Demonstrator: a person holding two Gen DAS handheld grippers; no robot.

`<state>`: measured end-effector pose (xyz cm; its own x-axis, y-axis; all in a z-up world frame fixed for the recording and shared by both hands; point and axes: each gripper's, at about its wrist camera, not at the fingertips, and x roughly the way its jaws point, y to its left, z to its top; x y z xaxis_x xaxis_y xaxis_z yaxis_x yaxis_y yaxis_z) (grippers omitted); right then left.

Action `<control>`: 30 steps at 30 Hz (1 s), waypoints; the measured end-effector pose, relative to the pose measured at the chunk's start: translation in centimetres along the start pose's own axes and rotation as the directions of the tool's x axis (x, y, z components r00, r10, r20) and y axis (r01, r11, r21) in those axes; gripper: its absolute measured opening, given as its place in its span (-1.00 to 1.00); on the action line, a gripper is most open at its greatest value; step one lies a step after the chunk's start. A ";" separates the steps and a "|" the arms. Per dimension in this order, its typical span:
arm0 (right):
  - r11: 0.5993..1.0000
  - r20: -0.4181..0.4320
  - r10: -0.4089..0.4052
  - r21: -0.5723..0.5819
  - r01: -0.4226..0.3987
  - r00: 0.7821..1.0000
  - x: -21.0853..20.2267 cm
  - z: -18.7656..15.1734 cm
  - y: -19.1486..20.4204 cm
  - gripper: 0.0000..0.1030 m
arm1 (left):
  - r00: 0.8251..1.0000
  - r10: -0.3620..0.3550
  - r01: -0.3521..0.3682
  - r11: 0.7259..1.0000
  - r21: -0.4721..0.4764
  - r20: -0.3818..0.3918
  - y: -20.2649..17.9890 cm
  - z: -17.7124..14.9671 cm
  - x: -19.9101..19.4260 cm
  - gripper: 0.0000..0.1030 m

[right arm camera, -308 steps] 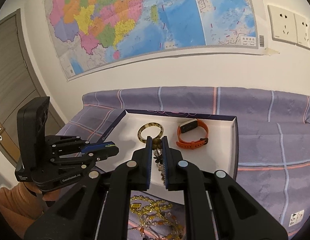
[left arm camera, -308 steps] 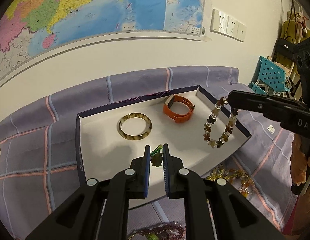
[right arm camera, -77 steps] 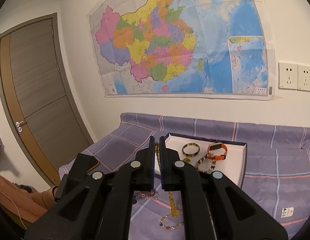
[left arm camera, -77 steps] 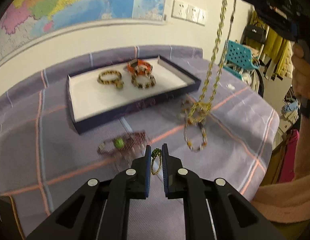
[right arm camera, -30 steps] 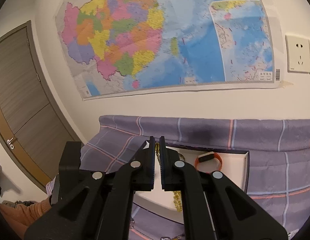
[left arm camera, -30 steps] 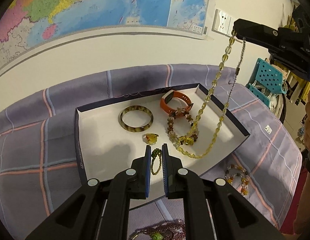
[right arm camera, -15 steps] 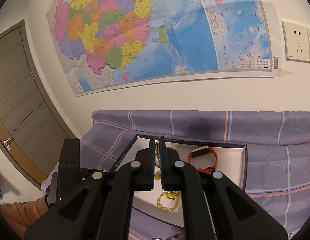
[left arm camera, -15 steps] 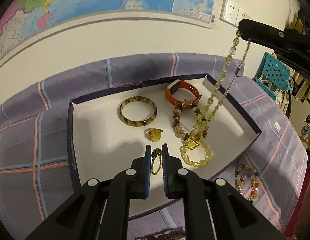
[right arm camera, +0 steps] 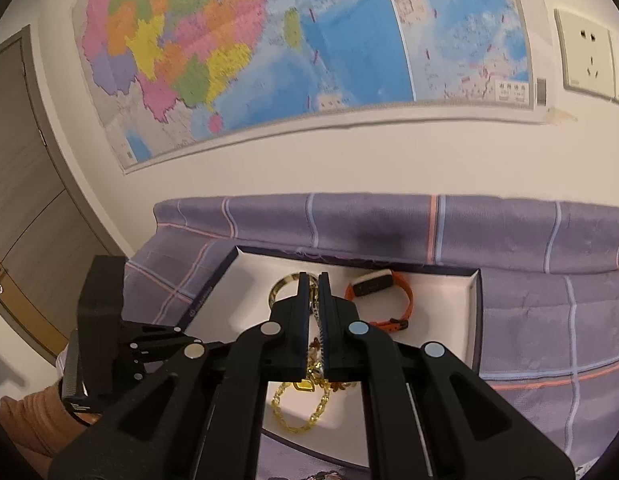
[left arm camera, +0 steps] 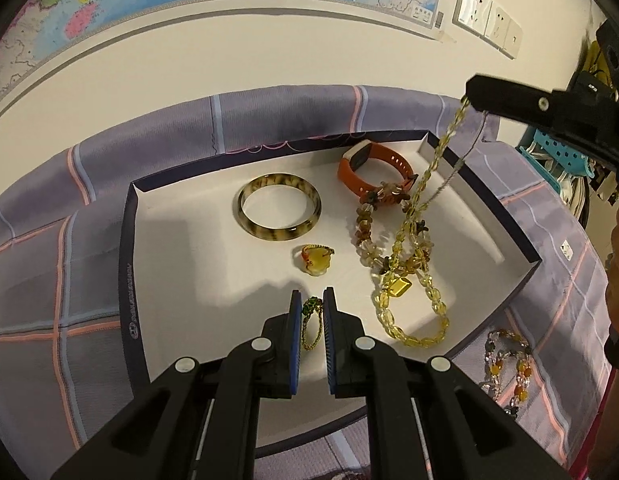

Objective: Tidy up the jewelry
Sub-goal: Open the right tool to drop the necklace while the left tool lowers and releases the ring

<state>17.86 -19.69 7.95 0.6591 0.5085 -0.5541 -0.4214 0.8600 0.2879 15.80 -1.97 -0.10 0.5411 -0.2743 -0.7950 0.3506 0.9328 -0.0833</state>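
The yellow bead necklace (left arm camera: 405, 312) now lies mostly coiled on the white floor of the tray (left arm camera: 521, 248), at lower right of centre in the left wrist view, with its square amber pendant (left arm camera: 397, 289) resting flat. 1 second earlier the strand hung almost full length above the tray; half a second earlier only the lower loop had landed. The upper end rises slack to the right claw (left arm camera: 471, 98) at the upper right of the frame, which is closed on the chain. In the right wrist view the chain runs between the closed fingers (right arm camera: 305, 320), and the coil shows below them.

The necklace overlaps the flower bead bracelet (left arm camera: 373, 236), which touches the orange watch band (left arm camera: 373, 176). The tortoiseshell bangle (left arm camera: 279, 212) and yellow ring (left arm camera: 315, 260) lie apart, left of centre.

The left claw (left arm camera: 312, 316) at lower centre grips a small green bead loop (left arm camera: 311, 322) above the near part of the tray.

Judgement: placement of the necklace is nearly complete; release by the right claw remains. 1 beaded strand (left arm camera: 505, 360) lies on the purple plaid tablecloth (left arm camera: 49, 280) covering the table, outside the tray at lower right.
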 end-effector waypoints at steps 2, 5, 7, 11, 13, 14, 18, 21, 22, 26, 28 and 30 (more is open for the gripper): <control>1.000 -0.018 0.000 0.000 0.000 1.000 0.6 -0.4 -0.1 -0.91 | 1.000 0.001 -0.001 1.000 -0.002 -0.007 0.1 0.0 0.2 -0.83; 1.000 -0.043 -0.003 -0.008 0.003 0.999 1.3 -1.1 -0.1 -0.91 | 1.000 0.002 -0.002 1.000 -0.009 -0.016 0.2 0.0 0.5 -0.83; 1.000 -0.056 0.002 -0.010 -0.002 0.998 1.8 -1.3 0.0 -0.91 | 1.000 0.005 -0.005 1.000 -0.009 -0.019 0.1 -0.1 0.5 -0.83; 1.000 -0.080 0.005 -0.007 -0.006 0.997 2.4 -2.1 0.0 -0.91 | 1.000 0.010 -0.010 1.000 -0.011 -0.022 0.1 -0.1 0.7 -0.83; 1.000 -0.091 0.005 -0.005 -0.005 0.996 2.8 -2.4 0.0 -0.91 | 1.000 0.011 -0.011 1.000 -0.013 -0.022 0.1 0.0 0.8 -0.83; 1.000 -0.094 0.005 -0.003 -0.005 0.996 2.9 -2.6 -0.1 -0.91 | 1.000 0.012 -0.012 1.000 -0.012 -0.022 0.0 0.0 0.8 -0.83; 1.000 -0.117 0.006 0.008 -0.005 0.993 3.5 -3.2 -0.2 -0.91 | 1.000 0.016 -0.016 1.000 -0.015 -0.022 -0.1 0.2 1.0 -0.82; 1.000 -0.131 0.006 0.010 -0.005 0.991 3.9 -3.6 -0.2 -0.91 | 1.000 0.023 -0.023 1.000 -0.016 -0.022 -0.1 0.4 1.2 -0.82; 1.000 -0.136 0.007 0.013 -0.006 0.991 4.0 -3.7 -0.2 -0.90 | 0.999 0.024 -0.025 1.000 -0.017 -0.023 -0.2 0.5 1.3 -0.82; 1.000 -0.150 0.007 0.023 -0.004 0.989 4.5 -4.1 -0.3 -0.88 | 0.999 0.029 -0.029 0.999 -0.018 -0.028 -0.4 0.9 1.5 -0.80; 1.000 -0.160 0.010 0.028 -0.005 0.987 4.8 -4.2 -0.3 -0.86 | 0.999 0.031 -0.031 0.999 -0.019 -0.027 -0.4 1.0 1.6 -0.78; 1.000 -0.167 0.006 0.031 -0.001 0.986 4.9 -4.4 -0.3 -0.81 | 0.999 0.029 -0.029 0.999 -0.017 -0.028 -0.4 1.2 1.7 -0.75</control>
<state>18.50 -17.61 1.69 0.5430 0.4990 -0.6753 -0.4026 0.8605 0.3122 17.49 -3.08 -0.74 0.5297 -0.2408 -0.8133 0.3215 0.9443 -0.0702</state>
